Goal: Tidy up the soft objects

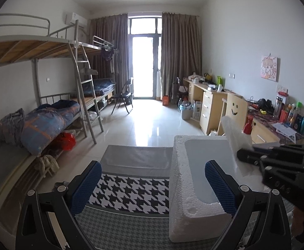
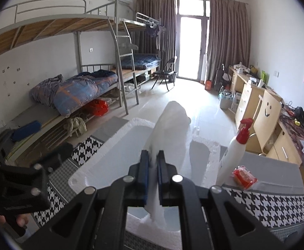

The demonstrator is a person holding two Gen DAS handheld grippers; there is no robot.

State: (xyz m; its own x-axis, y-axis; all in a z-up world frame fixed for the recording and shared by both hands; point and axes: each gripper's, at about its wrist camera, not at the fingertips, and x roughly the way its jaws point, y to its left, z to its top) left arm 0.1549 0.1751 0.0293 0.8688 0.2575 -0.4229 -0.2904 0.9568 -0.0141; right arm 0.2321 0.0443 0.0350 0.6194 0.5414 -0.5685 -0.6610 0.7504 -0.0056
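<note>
Here the biggest thing is the desk point(image 1: 131, 225), which wears a grey cloth with a black and white houndstooth band. On it lies a white foam box point(image 1: 185, 187), open at the top, its long side running away from the cameras. In the right wrist view a white spray bottle with a red head point(image 2: 233, 152) stands just beside the far right corner of the box, and a small red packet point(image 2: 244, 176) lies on the desk near the foot of the bottle. The soft thing of the task is a thin, half clear plastic sheet point(image 2: 170, 125); it rises crumpled above the inside of the box and hangs down between the blue pads. The right tool point(image 2: 153, 166) is closed tightly on this sheet and is over the near part of the box. The left tool point(image 1: 153, 179) has its jaws wide apart and holds nothing; its right pad is over the hollow of the box, its left pad over the cloth beside the box.
</note>
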